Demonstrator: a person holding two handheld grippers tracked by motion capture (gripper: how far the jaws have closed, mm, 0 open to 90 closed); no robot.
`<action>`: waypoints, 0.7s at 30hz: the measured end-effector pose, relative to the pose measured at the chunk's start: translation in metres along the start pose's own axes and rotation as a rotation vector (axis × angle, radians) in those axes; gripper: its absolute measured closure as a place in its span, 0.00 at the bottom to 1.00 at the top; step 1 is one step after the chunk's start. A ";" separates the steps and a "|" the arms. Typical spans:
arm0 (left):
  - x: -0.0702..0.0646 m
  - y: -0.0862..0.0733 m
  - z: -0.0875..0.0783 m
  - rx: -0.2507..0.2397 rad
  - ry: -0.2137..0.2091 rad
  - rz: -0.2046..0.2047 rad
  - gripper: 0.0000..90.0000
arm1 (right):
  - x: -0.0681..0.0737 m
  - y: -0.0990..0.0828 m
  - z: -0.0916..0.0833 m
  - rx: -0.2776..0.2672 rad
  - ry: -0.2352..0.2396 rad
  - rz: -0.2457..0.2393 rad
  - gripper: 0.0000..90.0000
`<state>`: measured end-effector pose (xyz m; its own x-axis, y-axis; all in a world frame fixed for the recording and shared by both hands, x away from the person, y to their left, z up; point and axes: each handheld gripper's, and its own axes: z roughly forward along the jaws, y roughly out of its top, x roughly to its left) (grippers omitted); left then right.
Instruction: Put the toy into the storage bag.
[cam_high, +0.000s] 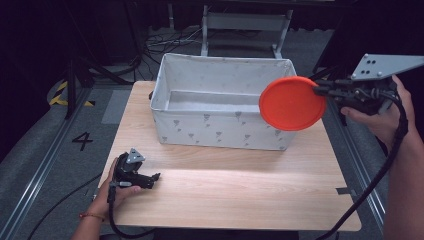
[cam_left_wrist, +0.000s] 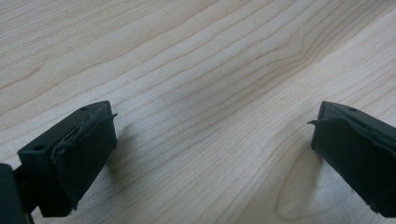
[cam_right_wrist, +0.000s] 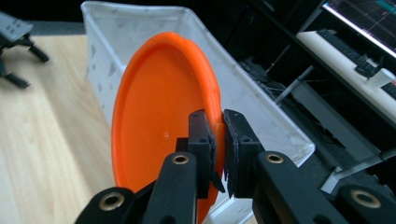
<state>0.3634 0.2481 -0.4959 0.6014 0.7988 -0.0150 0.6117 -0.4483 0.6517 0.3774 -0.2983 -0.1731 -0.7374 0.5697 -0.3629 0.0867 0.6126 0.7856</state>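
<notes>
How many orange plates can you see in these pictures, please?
1: a round orange plastic plate, clamped by its rim in the right hand-held gripper, held on edge at the right end of the white fabric bin.

A white fabric bin stands on the wooden table.

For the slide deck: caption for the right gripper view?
Right gripper clamps the rim of an orange plate beside the white fabric bin.

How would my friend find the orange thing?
Find the big white fabric box at the back of the wooden table. At its right end, the right gripper holds a flat round orange plate by its rim, in the air. Nothing else here is orange.
</notes>
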 end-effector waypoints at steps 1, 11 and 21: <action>0.000 0.000 0.000 0.000 0.000 0.000 0.01 | -0.004 0.003 0.002 0.000 -0.009 -0.003 0.92; 0.000 0.000 0.000 0.000 0.000 0.000 0.01 | -0.028 0.016 0.027 0.052 -0.048 -0.011 0.92; 0.001 0.001 0.000 0.000 -0.004 0.008 0.01 | -0.046 -0.001 0.075 0.093 -0.014 -0.015 0.92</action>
<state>0.3646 0.2484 -0.4959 0.6081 0.7938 -0.0130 0.6070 -0.4543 0.6521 0.4610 -0.2839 -0.1945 -0.7299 0.5670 -0.3817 0.1381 0.6693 0.7301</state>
